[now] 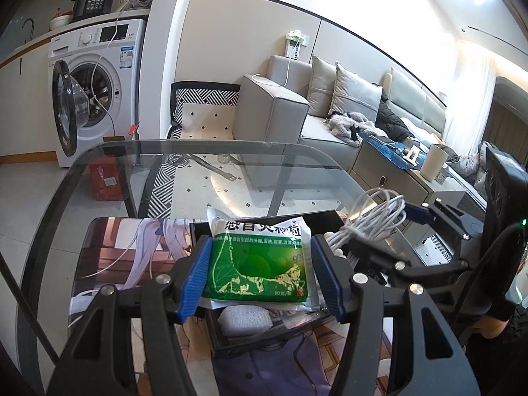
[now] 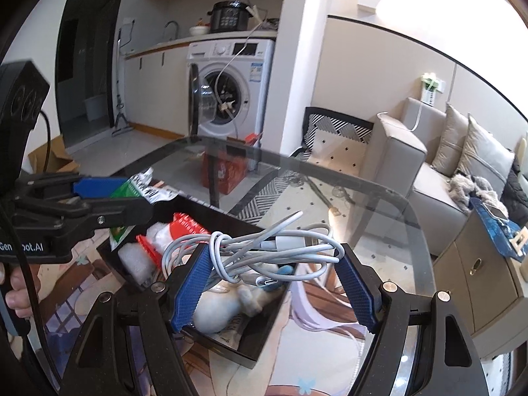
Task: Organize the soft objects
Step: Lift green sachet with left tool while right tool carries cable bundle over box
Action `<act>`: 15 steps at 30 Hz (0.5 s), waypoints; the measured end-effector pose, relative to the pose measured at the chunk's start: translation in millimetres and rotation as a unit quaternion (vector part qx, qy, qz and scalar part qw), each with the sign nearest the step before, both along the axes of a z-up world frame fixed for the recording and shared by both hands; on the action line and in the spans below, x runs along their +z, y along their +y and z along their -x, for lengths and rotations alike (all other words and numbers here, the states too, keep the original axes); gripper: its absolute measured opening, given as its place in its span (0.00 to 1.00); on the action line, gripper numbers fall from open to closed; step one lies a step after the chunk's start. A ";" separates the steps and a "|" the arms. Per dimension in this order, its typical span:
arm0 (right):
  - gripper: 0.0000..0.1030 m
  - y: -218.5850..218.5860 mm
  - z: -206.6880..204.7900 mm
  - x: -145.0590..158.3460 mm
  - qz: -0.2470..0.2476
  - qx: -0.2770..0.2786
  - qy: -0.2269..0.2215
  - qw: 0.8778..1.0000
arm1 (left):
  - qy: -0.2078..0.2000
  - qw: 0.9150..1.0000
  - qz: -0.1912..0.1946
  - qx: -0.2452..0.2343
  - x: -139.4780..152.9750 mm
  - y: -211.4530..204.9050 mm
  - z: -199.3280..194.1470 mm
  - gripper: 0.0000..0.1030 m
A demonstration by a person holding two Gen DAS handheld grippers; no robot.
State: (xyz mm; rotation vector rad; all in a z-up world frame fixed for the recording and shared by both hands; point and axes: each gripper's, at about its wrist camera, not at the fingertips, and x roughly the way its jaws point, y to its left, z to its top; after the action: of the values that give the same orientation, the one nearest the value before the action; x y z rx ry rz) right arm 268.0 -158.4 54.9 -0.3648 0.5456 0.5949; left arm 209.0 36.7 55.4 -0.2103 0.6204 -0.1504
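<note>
My left gripper [image 1: 260, 274] is shut on a green and white medicine packet [image 1: 257, 260] and holds it over a black tray [image 1: 231, 343]. My right gripper [image 2: 274, 280] is shut on a coiled white cable [image 2: 264, 244] and holds it over the same tray [image 2: 237, 346]. In the tray lie a white plush toy [image 2: 224, 307], white foam [image 2: 135, 260] and a red and white packet [image 2: 188, 227]. The left gripper also shows in the right wrist view [image 2: 99, 198], and the cable shows in the left wrist view [image 1: 369, 224].
The tray sits on an anime-print mat [image 1: 125, 254] on a glass table [image 1: 198, 151]. A washing machine [image 1: 95, 89] with its door open stands behind. A grey sofa [image 1: 297, 109] and a cabinet [image 1: 406, 178] are to the right. A red box [image 1: 105, 181] is on the floor.
</note>
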 end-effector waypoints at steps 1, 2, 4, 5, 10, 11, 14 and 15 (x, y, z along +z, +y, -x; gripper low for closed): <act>0.75 4.1 -1.1 -3.9 0.005 0.006 0.003 1.000 | 0.001 1.000 0.000 0.000 -1.3 -0.1 -0.8 0.58; 0.75 6.9 -1.7 -6.3 0.009 0.010 0.005 1.000 | 0.002 1.000 0.001 0.000 -2.6 0.1 -1.7 0.58; 0.75 12.6 -4.2 -12.4 0.016 0.017 0.010 1.000 | 0.004 1.000 0.003 -0.001 -4.6 1.2 -3.3 0.58; 0.75 14.1 -5.3 -13.7 0.019 0.018 0.011 1.000 | 0.006 1.000 0.002 0.000 -6.2 1.5 -4.4 0.58; 0.75 27.0 -13.1 -29.5 0.046 0.033 0.025 0.998 | 0.012 1.000 0.001 -0.004 -9.7 0.3 -8.7 0.58; 0.75 28.8 -14.6 -31.4 0.049 0.035 0.027 0.998 | 0.013 1.000 0.001 -0.004 -10.4 0.1 -9.7 0.58; 0.75 34.7 -19.0 -35.8 0.055 0.039 0.028 0.997 | 0.015 1.000 -0.002 -0.003 -12.3 0.6 -12.0 0.58; 0.76 35.2 -21.3 -36.8 0.056 0.038 0.030 0.997 | 0.016 1.000 -0.002 -0.003 -12.8 0.6 -12.8 0.58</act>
State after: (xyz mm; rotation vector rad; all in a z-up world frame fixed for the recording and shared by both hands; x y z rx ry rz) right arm 289.3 -123.3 18.0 -0.4775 0.6265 0.6520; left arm 221.8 37.3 42.6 -0.2078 0.6540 -0.1523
